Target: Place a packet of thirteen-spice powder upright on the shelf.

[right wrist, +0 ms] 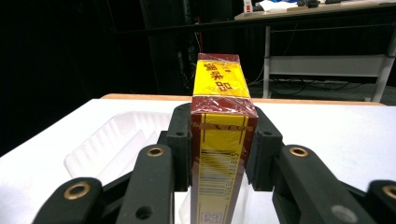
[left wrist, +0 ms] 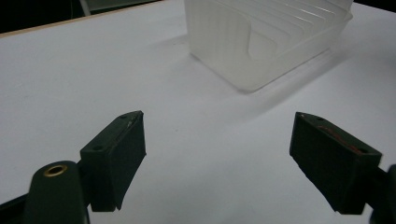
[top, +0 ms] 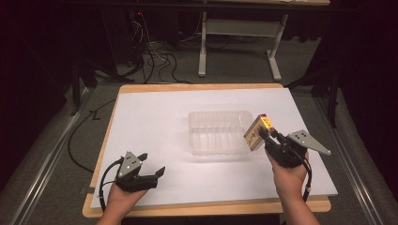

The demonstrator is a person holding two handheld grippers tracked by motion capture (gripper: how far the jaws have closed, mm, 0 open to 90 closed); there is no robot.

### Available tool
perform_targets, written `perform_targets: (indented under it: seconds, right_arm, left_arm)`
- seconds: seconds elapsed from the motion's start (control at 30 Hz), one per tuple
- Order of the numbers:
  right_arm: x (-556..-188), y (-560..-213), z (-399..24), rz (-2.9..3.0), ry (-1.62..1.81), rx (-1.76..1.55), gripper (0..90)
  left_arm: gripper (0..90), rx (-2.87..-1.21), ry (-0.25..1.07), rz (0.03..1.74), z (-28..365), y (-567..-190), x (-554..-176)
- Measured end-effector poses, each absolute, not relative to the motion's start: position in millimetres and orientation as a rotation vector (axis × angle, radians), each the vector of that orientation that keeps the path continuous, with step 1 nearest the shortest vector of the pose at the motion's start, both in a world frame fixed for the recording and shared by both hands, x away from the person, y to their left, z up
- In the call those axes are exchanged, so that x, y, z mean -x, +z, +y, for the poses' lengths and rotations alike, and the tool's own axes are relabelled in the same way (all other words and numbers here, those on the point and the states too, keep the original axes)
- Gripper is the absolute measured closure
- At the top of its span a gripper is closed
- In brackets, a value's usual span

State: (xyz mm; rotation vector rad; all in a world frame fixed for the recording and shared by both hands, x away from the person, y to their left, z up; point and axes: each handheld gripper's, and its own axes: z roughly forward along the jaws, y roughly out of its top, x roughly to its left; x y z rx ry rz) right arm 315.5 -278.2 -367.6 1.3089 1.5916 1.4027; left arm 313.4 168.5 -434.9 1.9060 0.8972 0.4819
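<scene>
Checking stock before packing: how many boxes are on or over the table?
1. The yellow-and-maroon box is clamped in the right gripper, held at the right end of the clear plastic tray. Nothing else looks hidden.

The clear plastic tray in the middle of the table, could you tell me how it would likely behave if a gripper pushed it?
The clear plastic tray looks thin-walled and empty, so probably light and apt to slide on the smooth white table. Its ribbed walls may flex under pressure.

R claw [right wrist: 219, 154] clamps yellow box [right wrist: 219, 135] above clear tray [right wrist: 107, 144].
</scene>
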Motion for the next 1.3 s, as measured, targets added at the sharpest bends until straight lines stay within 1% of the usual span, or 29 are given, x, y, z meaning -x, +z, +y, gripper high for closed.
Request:
perform_targets:
  seconds: [0.17,0.5,0.9,1.07,1.13,1.2,1.3]
  right_arm:
    - [-323,-363,-272,1.590,1.384,-1.313,68.4]
    - [-350,-361,-254,1.555,1.309,-1.333,68.5]
    - [-387,-365,-244,1.537,1.240,-1.360,68.5]
    - [-393,-360,-243,1.517,1.244,-1.346,68.6]
    - [-399,-367,-240,1.556,1.197,-1.362,68.7]
    - [-404,-380,-237,1.582,1.142,-1.352,68.8]
    - [-405,-380,-238,1.576,1.163,-1.368,68.8]
  left_arm:
    - [19.1,-1.911,0.487,0.893,168,-435,-313]
    - [19.2,-1.912,0.480,0.890,168,-435,-313]
    - [19.3,-1.919,0.479,0.880,167,-435,-313]
    - [19.4,-1.918,0.474,0.879,168,-434,-313]
    - [19.4,-1.918,0.474,0.879,168,-435,-313]
    - [19.5,-1.910,0.474,0.882,169,-434,-313]
    - [19.7,-1.914,0.477,0.877,169,-434,-313]
